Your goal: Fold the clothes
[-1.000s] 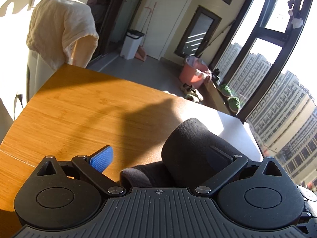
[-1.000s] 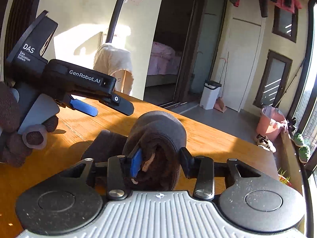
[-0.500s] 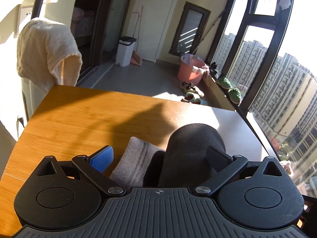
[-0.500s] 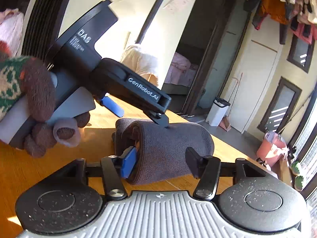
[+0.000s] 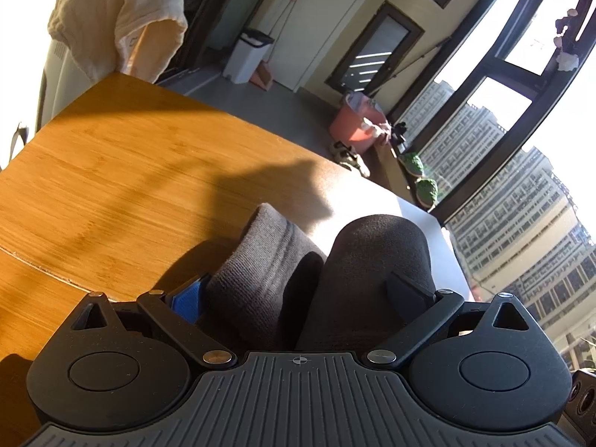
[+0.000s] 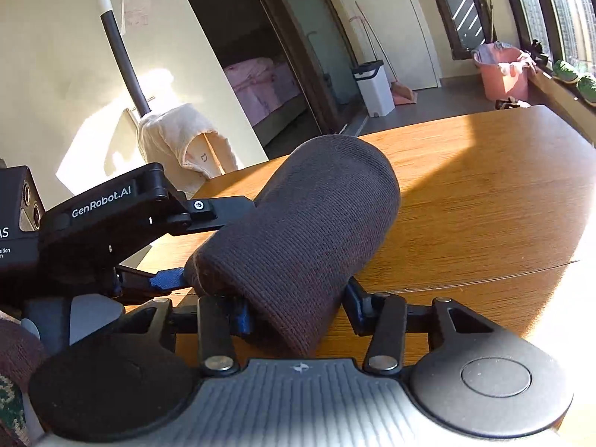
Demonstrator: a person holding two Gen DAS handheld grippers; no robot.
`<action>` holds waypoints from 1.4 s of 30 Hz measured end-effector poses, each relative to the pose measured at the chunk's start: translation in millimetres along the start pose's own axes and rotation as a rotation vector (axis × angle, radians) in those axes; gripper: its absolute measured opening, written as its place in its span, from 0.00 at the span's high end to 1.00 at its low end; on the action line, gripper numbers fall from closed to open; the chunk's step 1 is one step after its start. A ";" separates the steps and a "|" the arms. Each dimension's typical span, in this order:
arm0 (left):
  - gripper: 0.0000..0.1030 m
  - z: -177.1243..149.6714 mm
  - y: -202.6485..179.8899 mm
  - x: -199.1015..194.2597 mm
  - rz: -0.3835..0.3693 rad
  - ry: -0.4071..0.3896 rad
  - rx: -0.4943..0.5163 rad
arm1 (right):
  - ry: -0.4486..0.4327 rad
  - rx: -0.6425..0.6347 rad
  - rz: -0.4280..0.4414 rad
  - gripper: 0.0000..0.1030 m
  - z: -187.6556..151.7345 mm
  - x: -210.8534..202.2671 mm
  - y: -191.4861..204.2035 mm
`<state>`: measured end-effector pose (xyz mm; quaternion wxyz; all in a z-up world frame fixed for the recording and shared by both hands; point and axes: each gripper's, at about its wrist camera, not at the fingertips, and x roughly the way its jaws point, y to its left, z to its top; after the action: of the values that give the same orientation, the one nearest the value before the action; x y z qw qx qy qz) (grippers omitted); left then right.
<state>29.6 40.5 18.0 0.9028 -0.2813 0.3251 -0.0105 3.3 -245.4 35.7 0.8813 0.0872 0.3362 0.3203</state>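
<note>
A: The dark knitted sock roll (image 6: 298, 246) covers the pad faces of the right gripper (image 6: 294, 305), so contact there can't be judged.

B: Same on the left gripper (image 5: 298, 294): the roll buries its right finger. And the cream towel (image 5: 115, 18) runs off the top edge.

Sock (image 6: 298, 231): dark brown-grey rib knit; looks near black in left wrist view (image 5: 376, 260), folded cuff lighter grey. Desk (image 5: 111, 186): orange-brown wood grain. Both hand-held grippers black, blue pads (image 5: 188, 300). Towel (image 6: 178, 141) cream. Bucket (image 6: 501, 74) pink. Bin (image 5: 247, 56) white, black lid. Glove (image 6: 13, 391) brown, green-white pattern.
</note>
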 end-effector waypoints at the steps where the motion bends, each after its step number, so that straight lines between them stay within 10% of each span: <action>1: 0.02 -0.5 1.4 1.9 -0.013 0.004 -0.019 | -0.010 -0.043 -0.033 0.58 2.3 -6.2 -5.3; 10: 0.03 -19.5 -28.7 33.3 -0.085 0.072 0.033 | -0.109 -0.351 -0.274 0.53 21.5 -43.7 -29.8; 15: 0.03 -17.5 -31.3 37.0 -0.076 0.078 0.036 | -0.182 -0.233 -0.213 0.18 24.2 -55.9 -39.2; 19: 0.03 -18.8 -26.6 31.8 -0.048 0.068 0.033 | -0.180 -0.157 -0.155 0.12 23.8 -59.0 -37.0; 25: 0.03 -16.8 -20.1 22.3 -0.039 0.051 0.010 | -0.166 -0.036 -0.318 0.12 31.7 -29.0 -32.0; 28: 0.03 -14.9 -22.5 19.5 -0.055 0.044 0.010 | -0.186 -0.223 -0.386 0.49 25.4 -21.0 -23.3; 38: 0.02 3.0 -22.9 1.2 -0.083 -0.010 0.006 | -0.221 -1.417 -0.584 0.53 -82.2 30.0 87.0; 42: 0.01 11.3 -41.4 -0.7 -0.094 -0.012 0.068 | -0.233 -1.475 -0.585 0.53 -93.4 42.4 96.4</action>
<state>42.6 11.4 46.8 0.9123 -0.2654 0.3056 -0.0624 -81.9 -149.6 -22.4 0.7895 -0.5767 -0.0474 0.2047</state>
